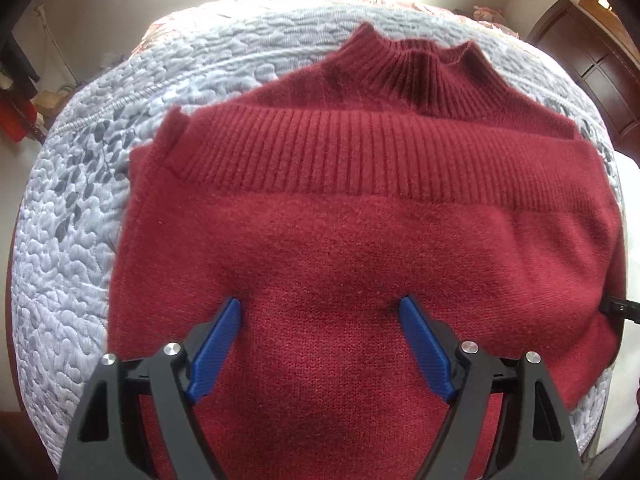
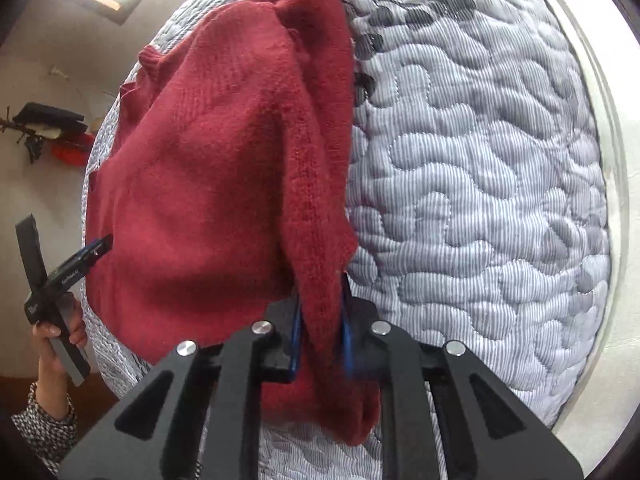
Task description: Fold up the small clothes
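Observation:
A dark red knit sweater (image 1: pixel 352 240) lies folded on a grey quilted bedspread (image 1: pixel 80 208). Its ribbed hem band (image 1: pixel 320 148) is laid across the body, below the ribbed collar (image 1: pixel 424 68). My left gripper (image 1: pixel 320 308) is open, its blue pads (image 1: pixel 224 336) spread wide and resting low over the sweater's near part. My right gripper (image 2: pixel 322 300) is shut on a bunched edge of the sweater (image 2: pixel 224 168) at its right side. Its black tip (image 1: pixel 618 308) shows at the sweater's right edge in the left wrist view.
A hand (image 2: pixel 52 336) with a patterned sleeve holds the left gripper (image 2: pixel 96 248) at the sweater's far side. The bedspread (image 2: pixel 480 184) stretches wide to the right. A dark wooden wardrobe (image 1: pixel 592 64) and a wall hook with clothes (image 2: pixel 48 128) stand beyond the bed.

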A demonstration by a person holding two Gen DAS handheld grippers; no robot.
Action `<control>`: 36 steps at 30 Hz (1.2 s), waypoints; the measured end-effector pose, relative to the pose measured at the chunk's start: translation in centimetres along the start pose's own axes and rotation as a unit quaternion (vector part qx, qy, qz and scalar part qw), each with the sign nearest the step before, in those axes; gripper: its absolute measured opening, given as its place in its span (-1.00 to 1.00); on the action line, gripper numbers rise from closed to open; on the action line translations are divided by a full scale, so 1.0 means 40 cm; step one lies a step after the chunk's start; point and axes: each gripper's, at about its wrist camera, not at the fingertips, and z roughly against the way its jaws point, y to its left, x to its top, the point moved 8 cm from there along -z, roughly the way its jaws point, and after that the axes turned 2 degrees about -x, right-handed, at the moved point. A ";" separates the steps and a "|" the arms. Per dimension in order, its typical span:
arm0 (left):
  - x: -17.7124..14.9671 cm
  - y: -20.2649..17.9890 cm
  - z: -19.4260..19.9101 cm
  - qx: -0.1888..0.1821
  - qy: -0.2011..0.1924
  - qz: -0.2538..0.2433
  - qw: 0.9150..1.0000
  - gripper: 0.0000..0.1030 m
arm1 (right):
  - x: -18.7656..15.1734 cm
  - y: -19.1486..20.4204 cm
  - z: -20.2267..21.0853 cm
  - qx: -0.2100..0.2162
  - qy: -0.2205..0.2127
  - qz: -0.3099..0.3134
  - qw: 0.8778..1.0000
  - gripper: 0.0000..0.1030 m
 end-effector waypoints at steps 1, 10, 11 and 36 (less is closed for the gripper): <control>-0.001 0.003 -0.006 0.003 -0.003 -0.001 1.000 0.71 | 0.000 0.000 0.002 0.000 -0.002 0.002 1.000 -0.72; 0.004 -0.003 0.035 -0.006 -0.013 0.008 1.000 0.69 | 0.040 0.055 0.065 -0.017 -0.042 0.028 0.999 0.20; 0.004 -0.004 0.039 -0.007 -0.014 0.009 1.000 0.69 | 0.061 0.045 0.081 -0.015 -0.057 0.026 0.998 0.20; 0.042 -0.051 -0.010 -0.003 -0.010 0.014 1.000 0.77 | 0.360 -0.012 0.030 -0.141 -0.079 0.048 0.986 -1.00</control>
